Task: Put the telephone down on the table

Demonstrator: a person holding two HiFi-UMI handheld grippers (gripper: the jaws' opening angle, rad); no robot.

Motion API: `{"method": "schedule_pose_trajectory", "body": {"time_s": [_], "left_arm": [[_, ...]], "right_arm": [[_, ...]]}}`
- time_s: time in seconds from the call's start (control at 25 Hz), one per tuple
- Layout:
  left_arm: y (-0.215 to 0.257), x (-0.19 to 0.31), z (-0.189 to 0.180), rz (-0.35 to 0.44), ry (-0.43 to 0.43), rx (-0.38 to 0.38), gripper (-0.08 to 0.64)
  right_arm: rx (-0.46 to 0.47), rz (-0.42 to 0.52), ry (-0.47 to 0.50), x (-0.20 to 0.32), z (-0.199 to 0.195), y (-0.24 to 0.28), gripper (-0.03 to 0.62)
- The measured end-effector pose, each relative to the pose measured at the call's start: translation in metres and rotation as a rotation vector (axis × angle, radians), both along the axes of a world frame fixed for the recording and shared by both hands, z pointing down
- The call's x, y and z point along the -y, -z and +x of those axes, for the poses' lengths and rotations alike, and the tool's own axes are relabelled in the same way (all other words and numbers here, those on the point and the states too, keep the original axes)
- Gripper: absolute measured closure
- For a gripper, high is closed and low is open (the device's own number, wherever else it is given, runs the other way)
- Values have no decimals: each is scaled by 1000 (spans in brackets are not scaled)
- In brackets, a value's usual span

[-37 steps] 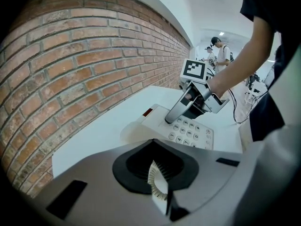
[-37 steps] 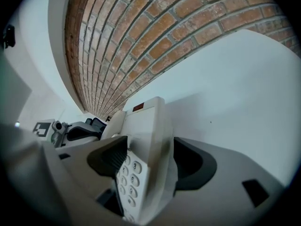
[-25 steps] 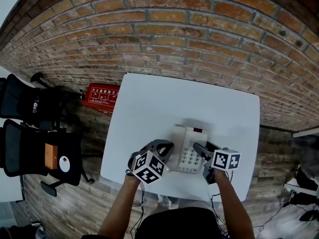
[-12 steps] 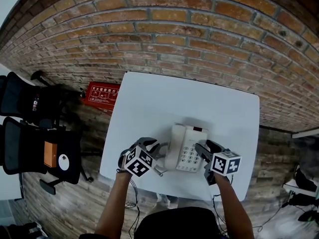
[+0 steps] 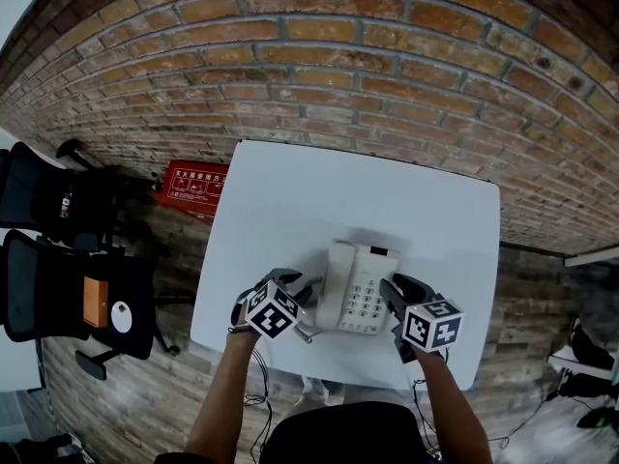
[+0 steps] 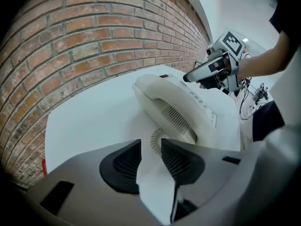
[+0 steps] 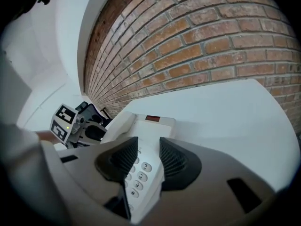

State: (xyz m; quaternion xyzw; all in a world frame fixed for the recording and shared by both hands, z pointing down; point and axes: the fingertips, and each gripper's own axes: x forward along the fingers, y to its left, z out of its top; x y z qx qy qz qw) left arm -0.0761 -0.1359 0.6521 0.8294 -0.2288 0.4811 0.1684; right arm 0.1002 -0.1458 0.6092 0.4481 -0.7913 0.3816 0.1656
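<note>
1. A cream telephone [image 5: 360, 276] lies flat on the white table [image 5: 319, 187], toward the edge nearest the person. Its handset [image 5: 334, 283] sits in the cradle along its left side and its keypad [image 5: 366, 304] faces up on the right. A small red patch [image 5: 384, 251] marks the far end of the set.

2. The left gripper [image 5: 302, 294] points steeply down at the table just beside the handset's near end. Its jaws have just been opening and stand a narrow way apart. The coiled cord [image 6: 154, 144] shows in the gap at their tips, with neither pad pressing on it.

3. The right gripper [image 5: 391, 292] tilts down over the telephone's right edge. Its jaws have just been closing and stand apart. The number keys show through the gap between them, and the pads grip nothing.

4. Each gripper carries a cube of black-and-white square markers, and a bare forearm reaches in behind each from the bottom of the head view.

5. A red-brick wall [image 5: 319, 56] rises behind the table. To the left, black chairs [image 5: 58, 259] stand on a wooden floor, and a red sign [image 5: 196, 188] with white lettering rests at the foot of the wall.
</note>
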Motion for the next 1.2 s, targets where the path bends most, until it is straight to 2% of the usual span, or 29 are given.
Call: {"method": "schedule_pose_trajectory", "body": {"time_s": [0.16,0.32,0.56,0.8,1.2], "left_arm": [[-1,-3,11,-47,-23,-2,407],[-11,-3,13,-34,-53,63,407],[-25,-1,12,-38,-65,110,408],[-31,-3,13,-43,-62,111,447],[-38,-2,11,-41,-57,127,485]], "right_arm": [[-2,4,13,-3,-6,0,448],[-5,8,16,-3,-6,1,453],[-16,18,29,-6,-6,3,473],[-50,26,48,-10,-7,2,518],[-44,20,46,-14,-5,2,526]]}}
